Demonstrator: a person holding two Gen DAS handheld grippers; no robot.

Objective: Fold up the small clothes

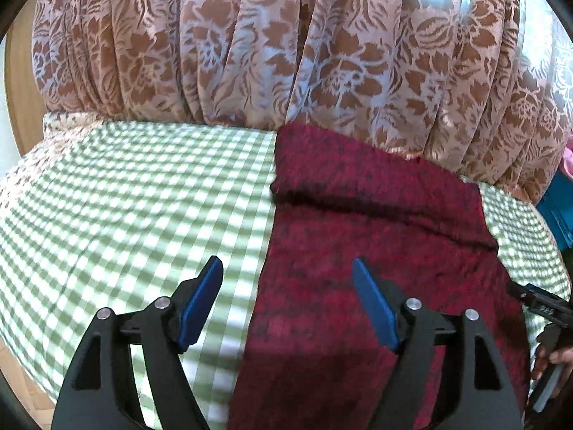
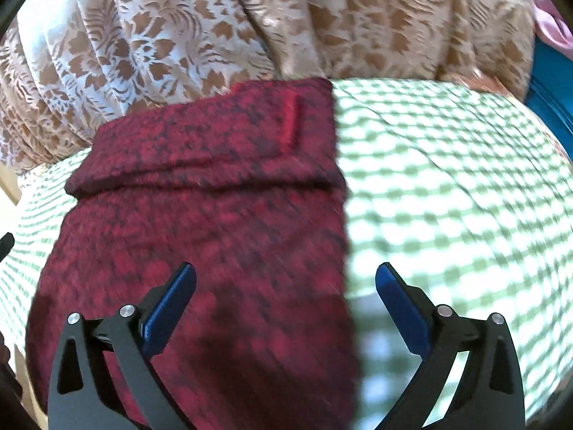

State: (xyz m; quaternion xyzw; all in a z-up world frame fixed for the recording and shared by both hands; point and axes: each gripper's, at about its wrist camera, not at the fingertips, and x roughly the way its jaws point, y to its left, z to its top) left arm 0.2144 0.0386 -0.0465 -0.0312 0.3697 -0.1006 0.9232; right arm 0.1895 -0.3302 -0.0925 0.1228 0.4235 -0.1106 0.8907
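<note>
A dark red mottled garment [image 1: 376, 251] lies flat on a green and white checked cloth [image 1: 125, 197], with a fold across its far end. It also shows in the right wrist view [image 2: 215, 233]. My left gripper [image 1: 286, 268] is open and empty, above the garment's left edge. My right gripper [image 2: 286, 276] is open and empty, above the garment's right edge. The right gripper's body [image 1: 548, 319] shows at the right edge of the left wrist view.
A brown and white floral curtain [image 1: 286, 53] hangs along the far side of the checked cloth [image 2: 447, 197]. Blue fabric [image 2: 551, 86] and pink fabric [image 2: 548, 25] lie at the far right. A wooden floor [image 1: 21, 394] shows at the lower left.
</note>
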